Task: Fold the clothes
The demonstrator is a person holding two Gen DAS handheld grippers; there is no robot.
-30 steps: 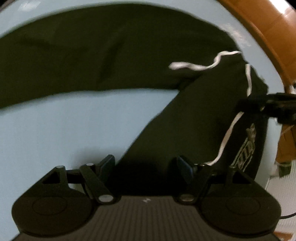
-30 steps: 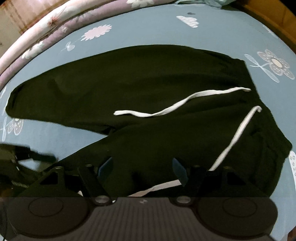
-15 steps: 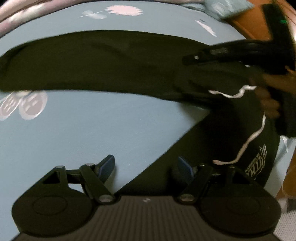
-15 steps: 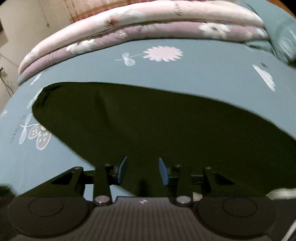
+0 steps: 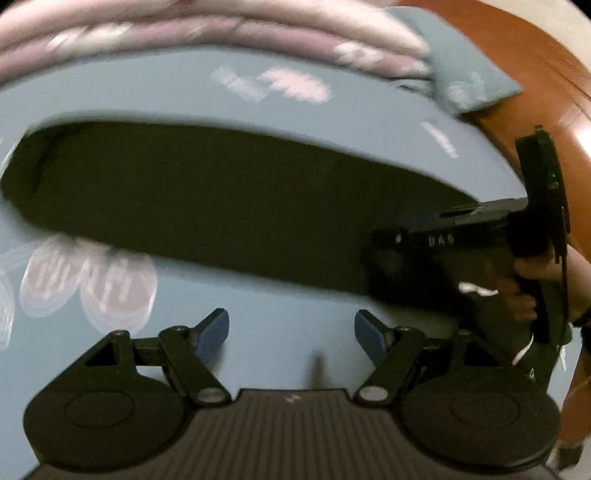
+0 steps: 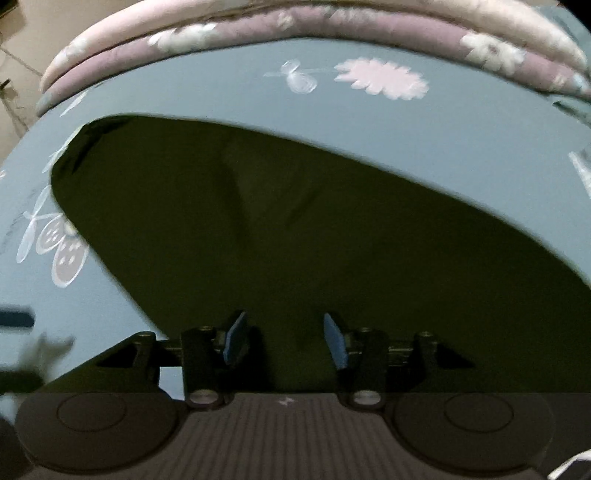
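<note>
**Sweeping both grippers toward the trouser-leg end**

Comparing with a second ago: left view has swung off the waistband side, so the left hand-held gripper (image 5: 291, 330) now sits over bare blue bedsheet (image 5: 258, 354), jaws wide apart, nothing between them. The drawstrings and waist that filled the right view then are out of it now. Right hand-held gripper (image 6: 285, 341) is over the dark leg, jaws partly apart and opening, narrower than a second ago; cloth lies under the pads, not pinched. Person's hand (image 5: 524, 291) holding it shows at the right edge of the left view.

Black sweatpants (image 6: 295, 229) lie flat on the bed, one leg stretched long toward the left with its cuff end rounded, a soft crease mid-leg. Folded floral quilt (image 6: 258, 26) lies beyond it. Left view is motion-blurred.
</note>
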